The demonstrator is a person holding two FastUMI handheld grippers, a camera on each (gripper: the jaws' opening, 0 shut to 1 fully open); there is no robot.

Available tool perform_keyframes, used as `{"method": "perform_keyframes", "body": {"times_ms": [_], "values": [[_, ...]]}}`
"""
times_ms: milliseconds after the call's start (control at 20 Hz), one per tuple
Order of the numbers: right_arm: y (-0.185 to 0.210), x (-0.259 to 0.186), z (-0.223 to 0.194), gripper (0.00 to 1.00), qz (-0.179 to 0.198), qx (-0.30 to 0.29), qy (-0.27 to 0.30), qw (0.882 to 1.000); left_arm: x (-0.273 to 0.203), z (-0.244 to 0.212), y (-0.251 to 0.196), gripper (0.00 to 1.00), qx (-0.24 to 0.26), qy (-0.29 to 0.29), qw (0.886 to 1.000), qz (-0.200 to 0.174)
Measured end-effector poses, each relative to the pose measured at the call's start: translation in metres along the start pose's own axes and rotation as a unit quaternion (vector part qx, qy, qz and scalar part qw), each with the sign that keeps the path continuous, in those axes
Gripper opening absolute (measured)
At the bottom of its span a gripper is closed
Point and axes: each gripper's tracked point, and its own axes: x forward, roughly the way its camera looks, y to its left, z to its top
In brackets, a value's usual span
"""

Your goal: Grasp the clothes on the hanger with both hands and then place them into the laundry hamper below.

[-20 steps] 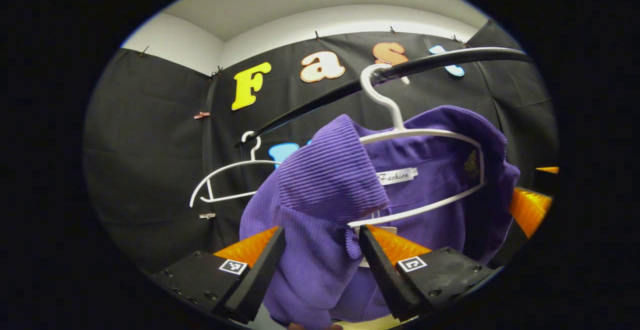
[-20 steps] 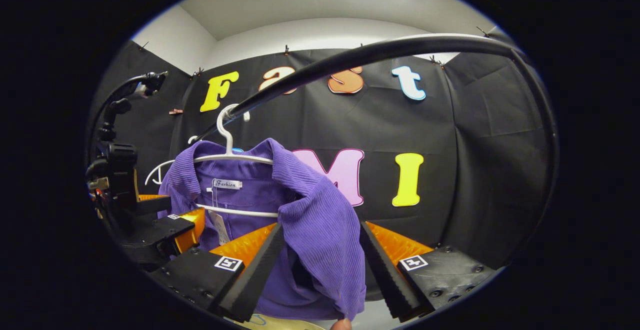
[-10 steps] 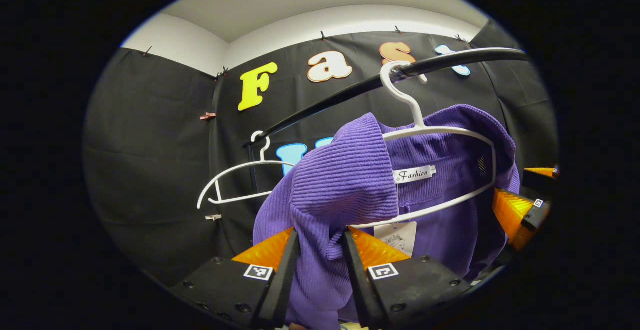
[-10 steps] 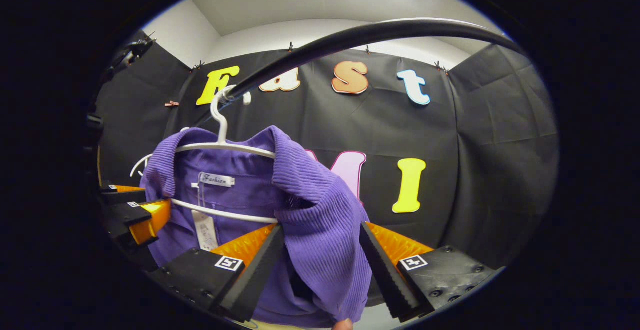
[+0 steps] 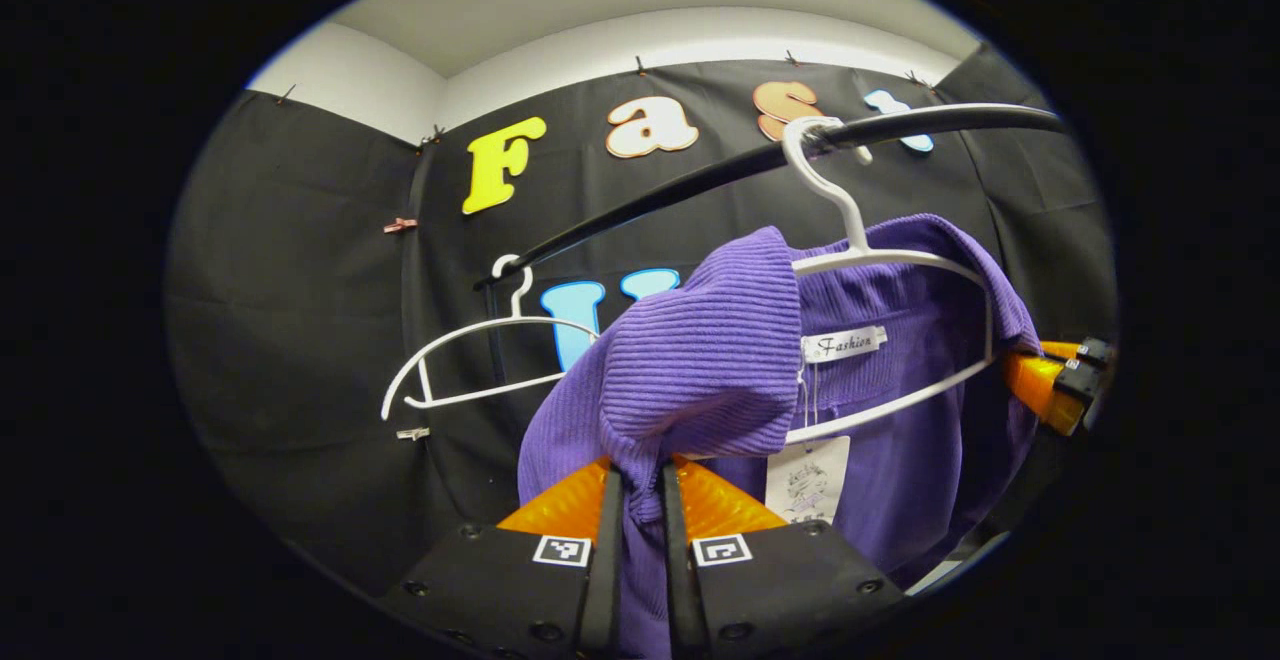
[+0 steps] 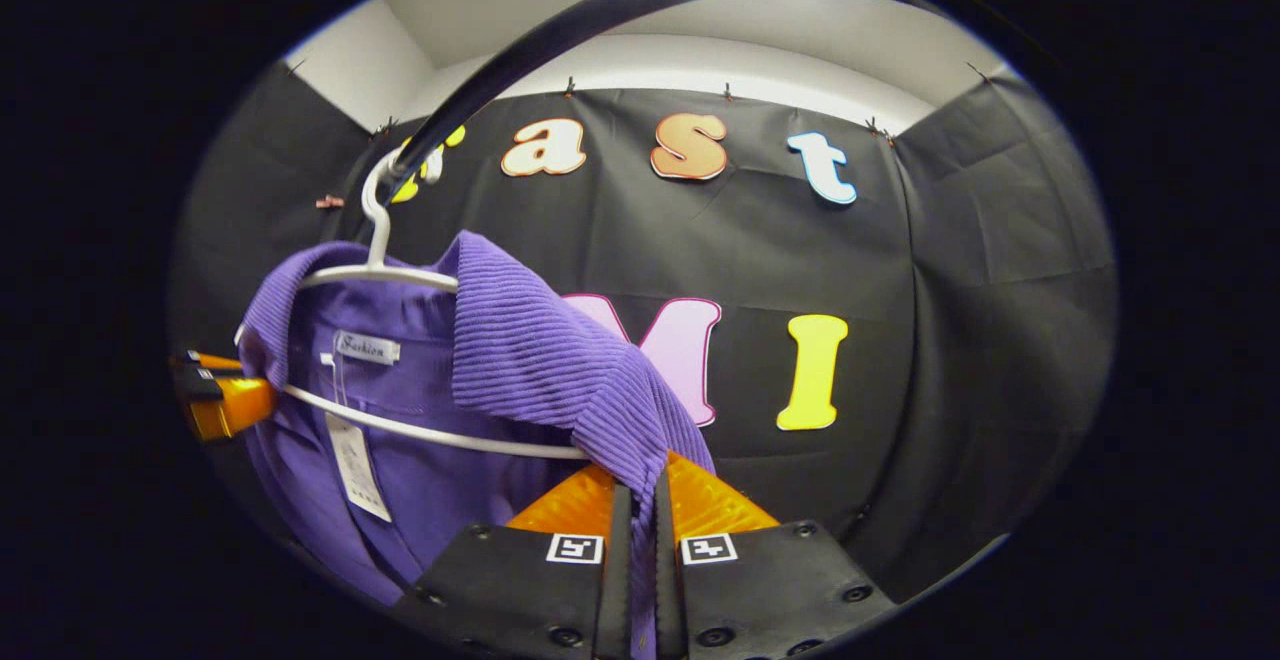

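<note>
A purple ribbed garment [image 5: 710,370] [image 6: 540,360] hangs on a white hanger [image 5: 900,260] [image 6: 375,275] hooked over a black rail [image 5: 700,185] [image 6: 560,30]. My left gripper [image 5: 637,500] is shut on the cloth of one shoulder, pinched between its orange-backed fingers. My right gripper [image 6: 637,510] is shut on the other shoulder in the same way. The right gripper's orange fingers [image 5: 1050,385] show at the garment's far side in the left gripper view. The left gripper's fingers [image 6: 225,400] show at the left in the right gripper view. A white tag [image 5: 808,480] dangles inside the collar.
A second, bare white hanger [image 5: 480,355] hangs farther along the rail in the left gripper view. Black cloth walls close the booth behind, with white wall and ceiling above. The rail curves overhead close to the right gripper's camera.
Both grippers have closed from wide open onto the garment's shoulders, the left one first. The garment and hanger have shifted sideways in both views.
</note>
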Motion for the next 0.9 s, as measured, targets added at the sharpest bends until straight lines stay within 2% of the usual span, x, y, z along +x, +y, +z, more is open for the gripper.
{"method": "perform_keyframes", "body": {"times_ms": [50, 100, 150, 200, 250, 400, 750, 900], "values": [[0.001, 0.0, 0.001, 0.05, 0.005, -0.012, -0.007, 1.0, 0.002, -0.004, 0.002, 0.22, 0.003, 0.005, 1.0, -0.004], [-0.001, -0.001, -0.001, 0.05, 0.006, -0.031, -0.01, 0.999, 0.004, -0.007, 0.002, 0.17, 0.002, 0.008, 1.0, -0.009], [-0.001, -0.001, 0.001, 0.05, 0.005, -0.046, -0.015, 0.999, 0.004, -0.006, 0.002, 0.17, -0.003, 0.006, 1.0, -0.013], [-0.002, -0.002, 0.009, 0.05, 0.002, -0.05, -0.022, 0.998, 0.003, 0.0, 0.004, 0.14, -0.01, -0.003, 1.0, -0.015], [-0.007, -0.002, 0.018, 0.05, -0.008, -0.049, -0.035, 0.998, -0.001, 0.006, 0.012, 0.12, -0.016, -0.017, 1.0, -0.001], [-0.021, 0.001, 0.034, 0.05, -0.03, -0.06, -0.062, 0.996, -0.001, 0.008, 0.01, 0.06, -0.04, -0.013, 0.999, -0.017], [-0.038, 0.002, 0.072, 0.05, -0.069, -0.103, -0.123, 0.985, -0.006, 0.048, 0.046, 0.05, -0.035, -0.037, 0.999, 0.014], [-0.043, 0.0, 0.088, 0.05, -0.086, -0.11, -0.145, 0.98, -0.01, 0.071, 0.049, 0.05, -0.037, -0.053, 0.998, 0.004]]}}
